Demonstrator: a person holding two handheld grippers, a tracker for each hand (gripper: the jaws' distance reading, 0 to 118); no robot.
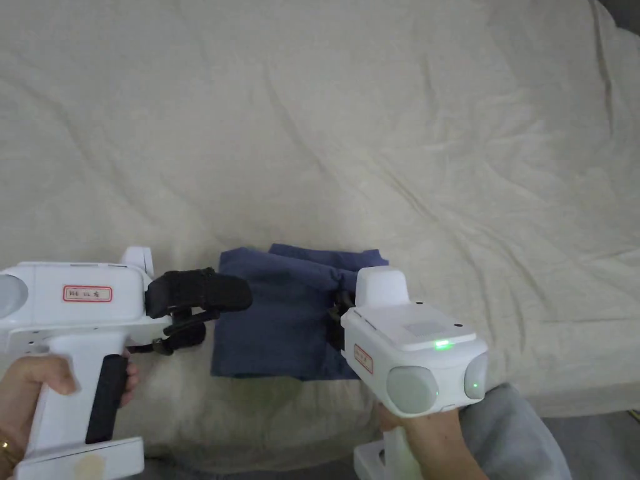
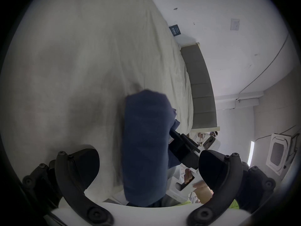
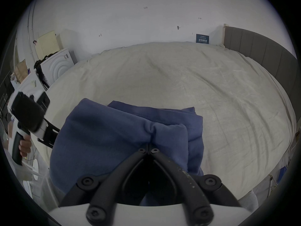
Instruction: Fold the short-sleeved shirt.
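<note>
The right claw is pinching the shirt, soft and limp, at its right edge, while the left claw is hanging spread beside the shirt's left edge.

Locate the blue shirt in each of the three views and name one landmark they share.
Head view: blue shirt low centre, between the grippers.
Left gripper view: lower centre, between open jaws.
Right gripper view: lower centre, pinched by shut jaws.
Shared landmark: cream bedsheet beneath it.

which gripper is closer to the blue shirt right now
Right. The right gripper is shut on the blue shirt, pinching a fold at its right edge. The left gripper is open, just off the shirt's left edge.
</note>
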